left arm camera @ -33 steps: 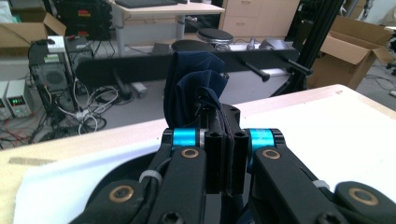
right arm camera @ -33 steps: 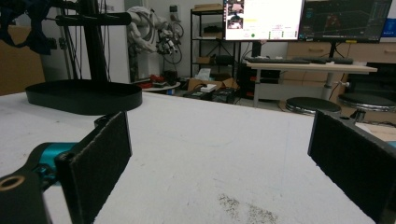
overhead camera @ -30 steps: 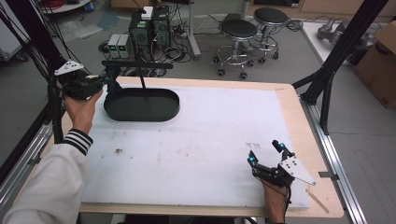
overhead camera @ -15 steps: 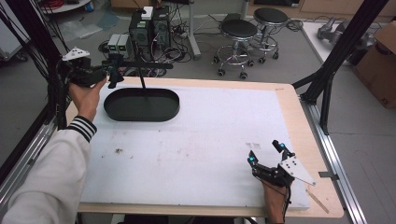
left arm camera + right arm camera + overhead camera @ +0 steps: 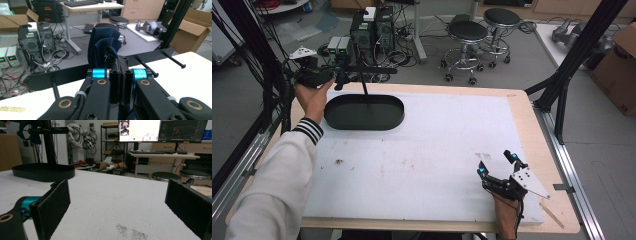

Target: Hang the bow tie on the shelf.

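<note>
White foam covers the table (image 5: 427, 150); at its far left the left gripper (image 5: 121, 82) holds a dark blue cloth (image 5: 103, 46) clamped beside the rack's bar (image 5: 367, 70); hanging seems next, over a peg (image 5: 146, 67); right gripper (image 5: 497, 165) rests near right, jaws apart.

— Left gripper (image 5: 339, 75)? Raised at the far left table edge, arm stretched forward, jaws clamped together.
— And the right gripper (image 5: 497, 165)? Low near the front right corner, jaws spread wide; seemingly resting, hard to tell.
</note>
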The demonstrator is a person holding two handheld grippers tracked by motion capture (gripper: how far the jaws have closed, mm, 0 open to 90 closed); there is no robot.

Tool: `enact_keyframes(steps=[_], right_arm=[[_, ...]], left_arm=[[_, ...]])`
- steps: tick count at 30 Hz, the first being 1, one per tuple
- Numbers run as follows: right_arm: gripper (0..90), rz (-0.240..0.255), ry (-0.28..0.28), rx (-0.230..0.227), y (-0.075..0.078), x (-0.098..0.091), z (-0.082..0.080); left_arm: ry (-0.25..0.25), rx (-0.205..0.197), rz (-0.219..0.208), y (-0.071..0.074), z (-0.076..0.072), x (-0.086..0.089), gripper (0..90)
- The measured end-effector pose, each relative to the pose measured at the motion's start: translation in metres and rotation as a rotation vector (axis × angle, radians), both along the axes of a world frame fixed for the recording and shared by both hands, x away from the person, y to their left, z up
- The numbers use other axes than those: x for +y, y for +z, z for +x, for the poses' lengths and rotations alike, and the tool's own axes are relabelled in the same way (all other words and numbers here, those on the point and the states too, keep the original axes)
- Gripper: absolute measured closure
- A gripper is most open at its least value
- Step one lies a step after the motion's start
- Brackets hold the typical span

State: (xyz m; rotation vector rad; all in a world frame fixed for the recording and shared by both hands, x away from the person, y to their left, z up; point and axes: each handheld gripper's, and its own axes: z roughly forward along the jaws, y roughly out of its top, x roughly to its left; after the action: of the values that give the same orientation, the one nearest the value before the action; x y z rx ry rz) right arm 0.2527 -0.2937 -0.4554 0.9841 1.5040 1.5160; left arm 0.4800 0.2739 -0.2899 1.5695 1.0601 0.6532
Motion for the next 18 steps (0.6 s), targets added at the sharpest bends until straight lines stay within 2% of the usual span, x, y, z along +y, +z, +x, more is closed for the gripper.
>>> enact_keyframes(steps=[8,13,18], right_arm=[[5.1,-0.002,0.0,-0.002,0.0,0.0,0.0],[5.1,-0.001,0.0,0.0,0.0,0.0,0.0],[5.1,-0.002,0.0,-0.002,0.0,0.0,0.0]], left_arm=[[-0.017,0.006,-0.021,-0.004,0.004,-0.011,88.4],[-0.034,0.004,-0.008,-0.003,0.004,-0.019,88.4],[-0.037,0.018,-0.014,-0.007,0.007,-0.025,88.4]])
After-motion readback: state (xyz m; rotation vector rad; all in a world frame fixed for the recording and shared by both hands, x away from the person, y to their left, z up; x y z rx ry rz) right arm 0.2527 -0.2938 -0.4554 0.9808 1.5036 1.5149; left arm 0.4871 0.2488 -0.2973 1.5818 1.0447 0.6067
